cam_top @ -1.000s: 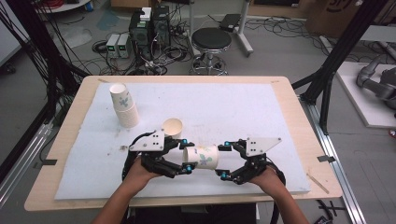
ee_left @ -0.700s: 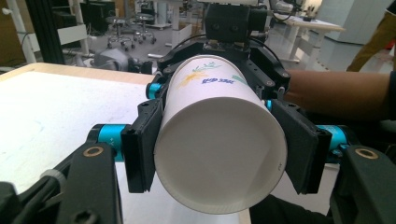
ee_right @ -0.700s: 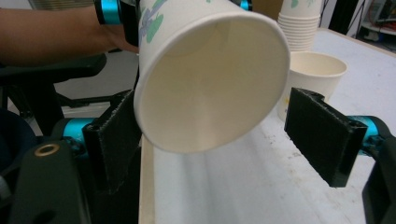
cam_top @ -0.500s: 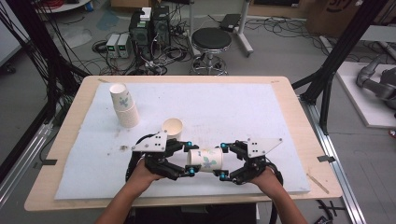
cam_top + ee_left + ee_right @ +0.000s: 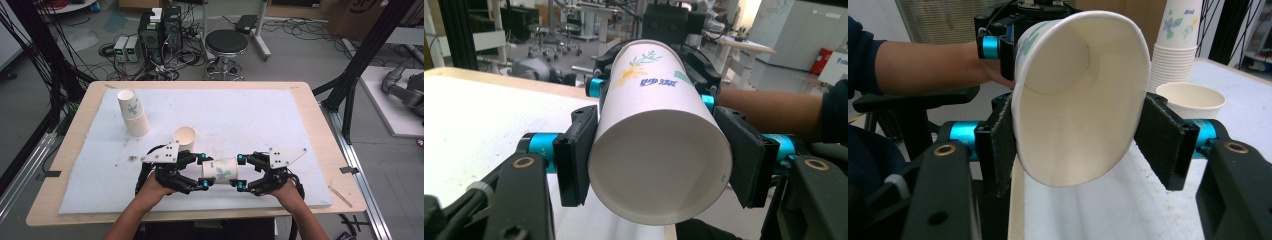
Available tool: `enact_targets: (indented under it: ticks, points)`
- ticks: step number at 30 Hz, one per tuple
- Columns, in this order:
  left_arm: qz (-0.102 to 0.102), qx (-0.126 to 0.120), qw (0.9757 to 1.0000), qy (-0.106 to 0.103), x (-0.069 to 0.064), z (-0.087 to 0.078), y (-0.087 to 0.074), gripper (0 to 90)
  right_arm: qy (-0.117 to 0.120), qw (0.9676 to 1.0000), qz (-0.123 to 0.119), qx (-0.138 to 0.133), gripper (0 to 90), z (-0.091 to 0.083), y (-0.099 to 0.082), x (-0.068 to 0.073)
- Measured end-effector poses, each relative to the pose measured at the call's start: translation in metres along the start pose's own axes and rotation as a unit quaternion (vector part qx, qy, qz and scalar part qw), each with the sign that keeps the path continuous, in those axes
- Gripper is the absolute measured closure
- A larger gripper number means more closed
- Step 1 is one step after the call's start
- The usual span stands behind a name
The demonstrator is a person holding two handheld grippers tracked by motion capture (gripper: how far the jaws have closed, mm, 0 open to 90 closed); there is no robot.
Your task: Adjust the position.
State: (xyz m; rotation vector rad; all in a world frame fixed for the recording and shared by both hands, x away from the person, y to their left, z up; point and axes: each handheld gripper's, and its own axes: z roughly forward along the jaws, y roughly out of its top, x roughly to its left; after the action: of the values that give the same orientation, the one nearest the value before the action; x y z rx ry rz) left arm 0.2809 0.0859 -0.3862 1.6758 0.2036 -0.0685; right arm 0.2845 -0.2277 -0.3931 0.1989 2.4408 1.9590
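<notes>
**Paper cup (image 5: pixel 220 170) gripped at both ends**

Lies on its side, lengthwise between the two grippers, near the front edge of the desk (image 5: pixel 310 107) and about midway along it, over the white mat (image 5: pixel 250 115). Cannot tell whether resting on the mat or held just clear of it.

Clamped at the base end by the left gripper (image 5: pixel 204 171), with a pad against each side of the cup; just eased open a little around it.

Clenched at the mouth end by the right gripper (image 5: pixel 239 172), just closed further on the rim and squeezing it into a tall oval, as seen in the right gripper view.

Flanked, just behind the left gripper, by a single upright cup (image 5: pixel 184 137). Farther off, toward the rear left corner, by a stack of cups (image 5: pixel 132 114) leaning slightly, well apart from the held one.
</notes>
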Motion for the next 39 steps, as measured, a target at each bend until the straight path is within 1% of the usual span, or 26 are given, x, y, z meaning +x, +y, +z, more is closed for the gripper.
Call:
enact_targets:
  ticks: [2, 3, 4, 5, 6, 7, 10, 13, 15, 16, 17, 19, 20, 21, 22, 24, 25, 26, 27, 29, 31, 32, 35, 37, 38, 39]
  points:
    - [-0.006, 0.019, 0.9996, 0.019, -0.001, 0.001, 0.002, 23.4, 0.001, 1.0000, 0.002, 0.009, 37.6, -0.001, 0.002, 0.000]
    - [-0.006, 0.027, 0.9993, 0.025, -0.002, 0.002, 0.002, 17.8, -0.003, 0.9998, 0.000, 0.019, 37.5, -0.001, 0.004, 0.001]
    - [-0.006, 0.037, 0.9988, 0.030, -0.002, 0.002, 0.003, 15.8, -0.008, 0.9996, -0.001, 0.028, 37.2, -0.001, 0.005, 0.001]
    - [-0.003, 0.049, 0.9983, 0.033, -0.003, 0.002, 0.004, 15.5, -0.013, 0.9991, -0.003, 0.041, 36.6, -0.001, 0.007, 0.000]
    - [0.000, 0.055, 0.9978, 0.036, -0.003, 0.002, 0.004, 15.0, -0.016, 0.9985, 0.001, 0.052, 36.2, -0.002, 0.009, 0.000]
    - [0.002, 0.061, 0.9974, 0.038, -0.003, 0.002, 0.005, 14.8, -0.018, 0.9981, 0.001, 0.058, 36.2, -0.002, 0.010, -0.001]
    - [0.008, 0.076, 0.9960, 0.046, -0.002, 0.000, 0.007, 14.8, -0.027, 0.9954, -0.009, 0.091, 36.2, -0.001, 0.014, -0.003]
    - [0.016, 0.100, 0.9931, 0.058, -0.001, 0.000, 0.009, 14.8, -0.028, 0.9918, -0.018, 0.123, 36.1, 0.002, 0.020, -0.004]
    - [0.026, 0.121, 0.9902, 0.065, -0.001, 0.001, 0.010, 15.0, -0.030, 0.9876, -0.030, 0.151, 36.0, 0.005, 0.027, -0.004]
    - [0.032, 0.136, 0.9877, 0.070, -0.002, 0.002, 0.011, 15.1, -0.030, 0.9865, -0.034, 0.157, 35.8, 0.006, 0.029, -0.004]
    - [0.038, 0.145, 0.9862, 0.070, -0.002, 0.003, 0.011, 15.1, -0.029, 0.9842, -0.038, 0.171, 35.7, 0.007, 0.032, -0.004]
    - [0.042, 0.156, 0.9846, 0.068, -0.002, 0.006, 0.011, 15.1, -0.030, 0.9797, -0.046, 0.193, 35.3, 0.011, 0.038, -0.004]
    - [0.047, 0.164, 0.9829, 0.068, -0.002, 0.008, 0.011, 15.2, -0.032, 0.9781, -0.050, 0.200, 35.3, 0.012, 0.040, -0.005]
    - [0.050, 0.170, 0.9818, 0.068, -0.002, 0.009, 0.011, 15.3, -0.029, 0.9755, -0.055, 0.211, 35.3, 0.014, 0.043, -0.004]
    - [0.050, 0.174, 0.9812, 0.067, -0.001, 0.010, 0.011, 15.3, -0.030, 0.9738, -0.060, 0.217, 35.2, 0.016, 0.045, -0.004]
    - [0.052, 0.178, 0.9806, 0.065, -0.001, 0.012, 0.012, 15.3, -0.026, 0.9688, -0.070, 0.236, 35.2, 0.021, 0.051, -0.003]
    - [0.051, 0.178, 0.9805, 0.065, 0.000, 0.013, 0.012, 15.4, -0.027, 0.9670, -0.074, 0.242, 35.2, 0.022, 0.053, -0.003]
    - [0.053, 0.183, 0.9795, 0.066, 0.000, 0.014, 0.013, 15.4, -0.028, 0.9641, -0.078, 0.252, 35.2, 0.024, 0.056, -0.002]
    - [0.054, 0.184, 0.9793, 0.066, 0.000, 0.014, 0.013, 15.4, -0.028, 0.9604, -0.084, 0.264, 35.1, 0.027, 0.059, -0.002]
    - [0.057, 0.190, 0.9780, 0.065, 0.001, 0.015, 0.013, 15.4, -0.025, 0.9551, -0.091, 0.281, 35.1, 0.030, 0.063, -0.001]
    - [0.055, 0.193, 0.9775, 0.065, 0.000, 0.016, 0.013, 15.4, -0.026, 0.9507, -0.097, 0.293, 35.0, 0.033, 0.067, -0.001]
    - [0.057, 0.197, 0.9765, 0.065, 0.001, 0.016, 0.014, 15.5, -0.026, 0.9481, -0.100, 0.301, 35.1, 0.034, 0.068, -0.001]
    - [0.057, 0.206, 0.9748, 0.063, 0.002, 0.017, 0.013, 15.7, -0.026, 0.9423, -0.105, 0.317, 35.1, 0.038, 0.072, -0.001]
    - [0.060, 0.217, 0.9724, 0.062, 0.002, 0.018, 0.013, 15.8, -0.025, 0.9388, -0.110, 0.326, 35.1, 0.041, 0.075, 0.000]
    - [0.059, 0.217, 0.9724, 0.061, 0.002, 0.018, 0.013, 15.8, -0.023, 0.9371, -0.111, 0.330, 35.1, 0.042, 0.075, 0.000]
    - [0.060, 0.220, 0.9717, 0.060, 0.002, 0.019, 0.013, 16.1, -0.023, 0.9349, -0.113, 0.336, 35.0, 0.044, 0.077, 0.001]
